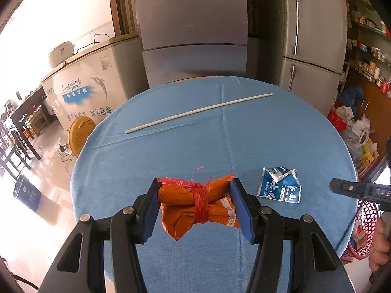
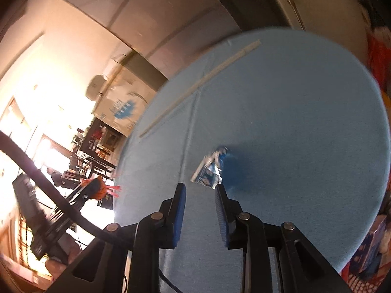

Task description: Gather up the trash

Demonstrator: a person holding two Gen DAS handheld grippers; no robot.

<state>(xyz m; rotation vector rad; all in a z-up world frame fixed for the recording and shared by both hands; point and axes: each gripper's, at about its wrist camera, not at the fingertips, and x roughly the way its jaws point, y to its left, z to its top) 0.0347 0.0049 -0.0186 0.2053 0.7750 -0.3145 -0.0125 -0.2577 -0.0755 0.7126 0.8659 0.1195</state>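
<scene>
**Orange bundle held, blue wrapper next**

The left gripper (image 1: 195, 207) is clamped on the orange packet bundle (image 1: 198, 202), apparently lifted off the blue table (image 1: 244, 134) for binning. The right gripper (image 2: 200, 210), jaws slightly apart and empty, points at the torn blue wrapper (image 2: 210, 168) lying just ahead. 1 white stick (image 1: 199, 109) lies well beyond

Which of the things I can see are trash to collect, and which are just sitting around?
Job:
- orange packet, in the left claw
- blue wrapper, on the table
- white stick
- red basket, beside the table

Lying about:
- fridges
- freezer
- bags on the floor
</scene>
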